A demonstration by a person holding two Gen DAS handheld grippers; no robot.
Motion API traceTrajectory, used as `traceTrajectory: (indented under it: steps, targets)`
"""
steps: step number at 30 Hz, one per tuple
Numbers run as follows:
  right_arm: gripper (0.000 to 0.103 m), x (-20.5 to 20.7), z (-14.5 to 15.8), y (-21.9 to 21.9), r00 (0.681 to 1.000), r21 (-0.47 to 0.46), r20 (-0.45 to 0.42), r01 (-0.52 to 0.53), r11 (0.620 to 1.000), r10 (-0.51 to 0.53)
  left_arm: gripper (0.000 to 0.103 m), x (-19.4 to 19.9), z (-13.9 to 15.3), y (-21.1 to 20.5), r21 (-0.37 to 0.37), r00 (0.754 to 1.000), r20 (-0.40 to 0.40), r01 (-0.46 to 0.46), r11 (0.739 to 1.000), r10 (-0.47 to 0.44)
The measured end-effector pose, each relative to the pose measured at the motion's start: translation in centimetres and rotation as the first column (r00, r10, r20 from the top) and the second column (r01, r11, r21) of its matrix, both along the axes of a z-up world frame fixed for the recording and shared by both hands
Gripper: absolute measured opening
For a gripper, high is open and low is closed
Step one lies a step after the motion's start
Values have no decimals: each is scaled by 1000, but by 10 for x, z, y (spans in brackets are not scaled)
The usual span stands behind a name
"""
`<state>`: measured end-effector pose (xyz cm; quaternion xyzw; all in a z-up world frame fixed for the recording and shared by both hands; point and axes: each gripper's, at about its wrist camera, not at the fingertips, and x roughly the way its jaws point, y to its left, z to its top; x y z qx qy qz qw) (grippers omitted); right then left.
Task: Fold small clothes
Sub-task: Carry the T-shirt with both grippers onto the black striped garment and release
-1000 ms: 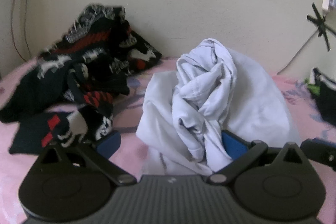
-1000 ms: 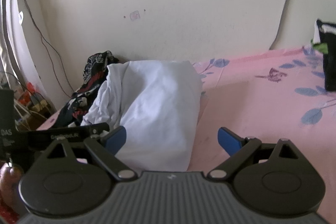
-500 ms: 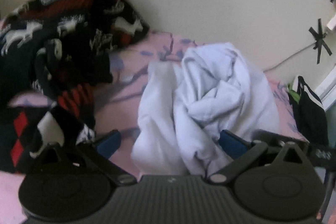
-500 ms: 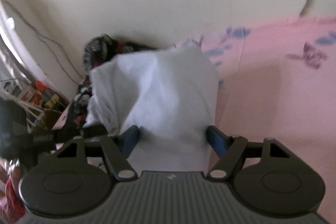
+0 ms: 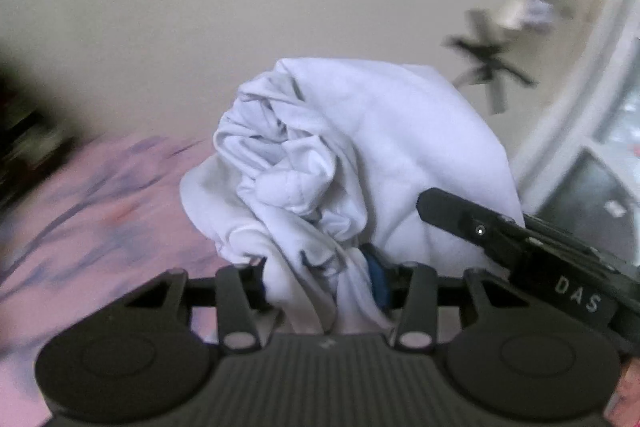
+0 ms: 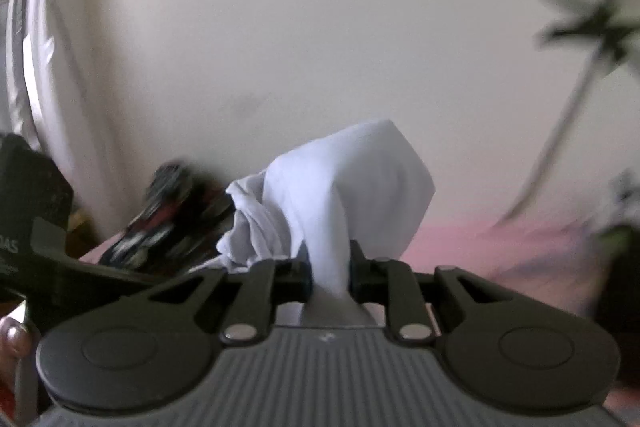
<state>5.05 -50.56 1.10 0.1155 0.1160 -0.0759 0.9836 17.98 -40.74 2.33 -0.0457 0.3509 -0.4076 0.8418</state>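
A crumpled white garment [image 5: 360, 155] hangs bunched in front of the cream wall, lifted above the pink bedsheet [image 5: 100, 219]. My left gripper [image 5: 320, 281] has its jaws closing, and a thick fold of the cloth fills the space between its blue pads. In the right wrist view the same white garment [image 6: 352, 179] rises in a peak. My right gripper [image 6: 329, 273] is closing too, pinching a narrow neck of the cloth. The right tool's black body [image 5: 540, 251] reaches into the left wrist view beside the garment.
A heap of dark patterned clothes [image 6: 176, 223] lies against the wall at the left. Another dark garment [image 6: 620, 267] sits at the right edge of the bed. Black tape crosses [image 5: 488, 67] and a cable mark the wall. A window frame [image 5: 580, 87] is at the right.
Both grippers went from wide open around the white garment to closed on it. They rose with the cloth. The left view swung right, away from the dark clothes.
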Motion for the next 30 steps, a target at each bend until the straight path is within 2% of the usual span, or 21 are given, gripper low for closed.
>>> traceTrajectory:
  steps: [2, 4, 7, 8, 9, 11, 12, 13, 14, 15, 16, 18, 21, 23, 26, 30]
  targets:
    - [12, -25, 12, -36, 995, -33, 30, 99, 995, -98, 41, -3, 14, -56, -28, 997, 27, 77, 997, -76]
    - [13, -48, 16, -78, 979, -19, 38, 200, 980, -199, 42, -9, 21, -108, -48, 990, 25, 141, 989, -140]
    - [14, -64, 0, -131, 947, 7, 0, 322, 947, -322, 53, -16, 8, -179, -24, 979, 29, 201, 979, -200]
    - [14, -63, -11, -148, 933, 24, -34, 359, 933, -358, 65, -18, -1, -198, 0, 981, 35, 193, 981, -193]
    - [16, -58, -25, -163, 914, 37, -88, 399, 916, -395, 73, -19, -14, -216, 42, 985, 44, 165, 985, -166]
    - [22, -41, -56, -183, 862, 25, -226, 471, 882, -454, 73, -19, -41, -242, 161, 994, 51, 84, 983, -93]
    - [31, -40, -65, -184, 848, 12, -233, 491, 871, -475, 78, -17, -54, -248, 219, 997, 33, 58, 974, -67]
    - [42, -41, -67, -180, 846, 9, -222, 498, 867, -484, 80, -16, -60, -246, 225, 999, 10, 50, 973, -53]
    - [47, -45, -62, -174, 851, 9, -208, 495, 869, -483, 81, -16, -60, -239, 209, 999, -8, 37, 977, -36]
    - [60, -48, -57, -167, 856, 6, -180, 495, 869, -486, 84, -18, -57, -229, 192, 1000, -13, 29, 981, -27]
    - [71, -61, -49, -154, 861, -3, -114, 499, 866, -496, 88, -22, -53, -218, 188, 1000, -1, 21, 982, -21]
    - [77, -89, -38, -131, 863, -19, -33, 503, 864, -503, 101, -37, -41, -192, 204, 997, 78, -35, 978, 19]
    - [82, -126, -34, -99, 892, 37, 6, 452, 891, -452, 103, -70, -28, -152, 241, 965, 257, -119, 963, 55]
    - [85, -148, -41, -72, 913, 117, -5, 406, 906, -409, 103, -92, -26, -130, 273, 944, 325, -155, 949, 61]
    - [85, -170, -58, -38, 925, 224, -24, 375, 900, -380, 103, -121, -29, -94, 303, 935, 350, -170, 938, 57]
    - [85, -189, -81, 10, 922, 355, -51, 376, 856, -384, 103, -136, -22, -54, 328, 939, 338, -178, 928, 61]
